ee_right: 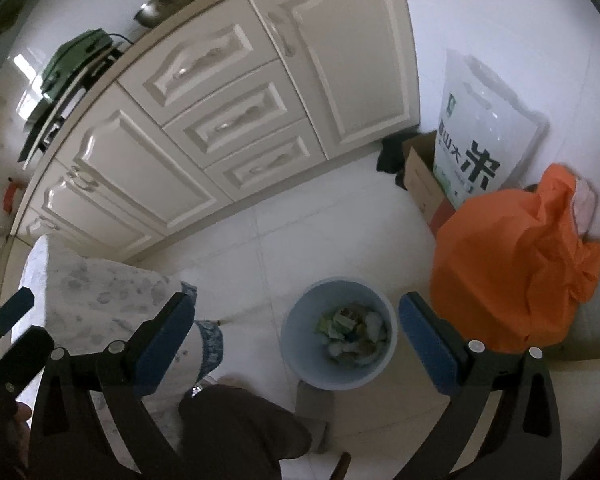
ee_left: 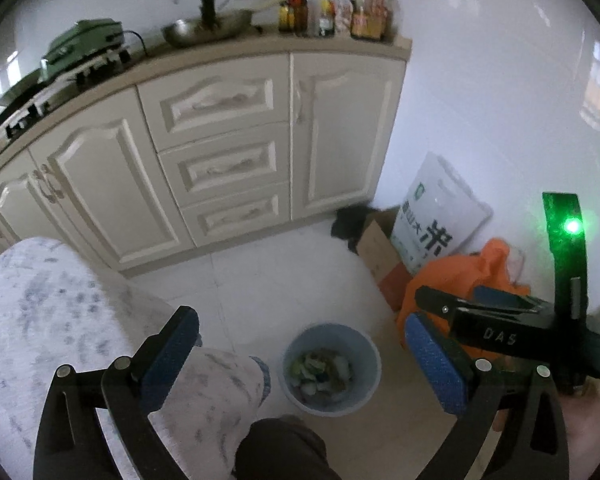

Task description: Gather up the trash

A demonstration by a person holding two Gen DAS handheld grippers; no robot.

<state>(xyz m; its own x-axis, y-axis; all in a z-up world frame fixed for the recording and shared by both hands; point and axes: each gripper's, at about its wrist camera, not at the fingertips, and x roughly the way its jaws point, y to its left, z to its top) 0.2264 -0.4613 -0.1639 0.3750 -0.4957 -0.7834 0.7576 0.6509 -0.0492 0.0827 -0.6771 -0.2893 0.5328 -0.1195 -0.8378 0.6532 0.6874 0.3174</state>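
Both grippers, left gripper and right gripper, hang wide open and empty above the blue bin, which holds scraps. Risk: trouser leg beside the bin could snag a descending finger; a rim knock might tip it.

Black grippers, patterned trousers

Both grippers had black arms, blue pads and silver screws; the person wore white grey-speckled trousers.

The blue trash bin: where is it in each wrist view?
Left wrist: blue trash bin, low centre, between the open fingers.
Right wrist: bin, low centre, right of the middle.
Shared landmark: orange bag, right of the bin in both.
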